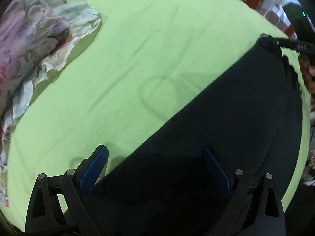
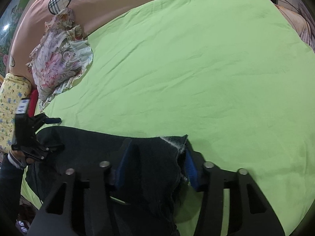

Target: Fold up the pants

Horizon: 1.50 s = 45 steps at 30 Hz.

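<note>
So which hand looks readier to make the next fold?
Probably the right gripper: the pants' corner sits between its fingers. The left gripper hangs wide open over the other end, gripping nothing.

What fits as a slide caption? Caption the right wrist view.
Right gripper shut on black pants over a green sheet.

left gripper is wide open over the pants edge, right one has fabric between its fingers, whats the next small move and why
Probably close the left gripper on the black pants: its jaws stand open astride the edge on the green sheet, while the right gripper already has a corner between its fingers.
</note>
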Tool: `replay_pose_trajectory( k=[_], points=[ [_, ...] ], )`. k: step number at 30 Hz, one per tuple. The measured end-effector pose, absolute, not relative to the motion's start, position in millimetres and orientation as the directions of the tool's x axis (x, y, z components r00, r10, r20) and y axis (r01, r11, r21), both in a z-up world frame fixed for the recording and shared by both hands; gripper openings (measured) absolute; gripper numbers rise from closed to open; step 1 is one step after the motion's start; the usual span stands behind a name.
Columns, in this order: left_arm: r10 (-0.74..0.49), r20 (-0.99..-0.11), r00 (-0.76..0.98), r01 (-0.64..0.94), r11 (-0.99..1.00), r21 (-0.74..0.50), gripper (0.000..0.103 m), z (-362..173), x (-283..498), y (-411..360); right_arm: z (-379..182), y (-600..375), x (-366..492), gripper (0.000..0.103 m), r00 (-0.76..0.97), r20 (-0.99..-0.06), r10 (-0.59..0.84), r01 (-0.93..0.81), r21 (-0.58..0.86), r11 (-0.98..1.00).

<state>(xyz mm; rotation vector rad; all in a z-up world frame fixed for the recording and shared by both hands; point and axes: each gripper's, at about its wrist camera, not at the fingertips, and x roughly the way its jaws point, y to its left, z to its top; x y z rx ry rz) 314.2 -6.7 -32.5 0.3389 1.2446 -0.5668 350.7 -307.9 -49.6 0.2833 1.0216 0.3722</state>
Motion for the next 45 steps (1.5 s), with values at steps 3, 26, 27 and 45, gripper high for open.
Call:
replay_pose_trajectory(
  k=[3, 26, 27, 45],
  points=[
    [-0.294, -0.938, 0.184, 0.582, 0.802, -0.137, 0.017, -22, 306, -3, -45, -307, 352, 0.015, 0.487, -0.769, 0.414, -0.174, 0.378, 0.909],
    [-0.431, -0.805, 0.407, 0.496, 0.845, -0.202, 0.003, 61, 148, 7, 11, -303, 286, 0.011, 0.637, -0.56, 0.53, -0.398, 0.35, 0.848],
    [-0.437, -0.804, 0.403, 0.493, 0.844, -0.212, 0.003, 59, 142, 5, 7, -306, 281, 0.011, 0.634, -0.561, 0.532, -0.399, 0.352, 0.847],
    [-0.438, -0.817, 0.376, 0.456, 0.855, -0.248, 0.003, 20, 100, -24, -43, -329, 219, 0.01, 0.605, -0.637, 0.478, -0.455, 0.216, 0.864]
  ],
)
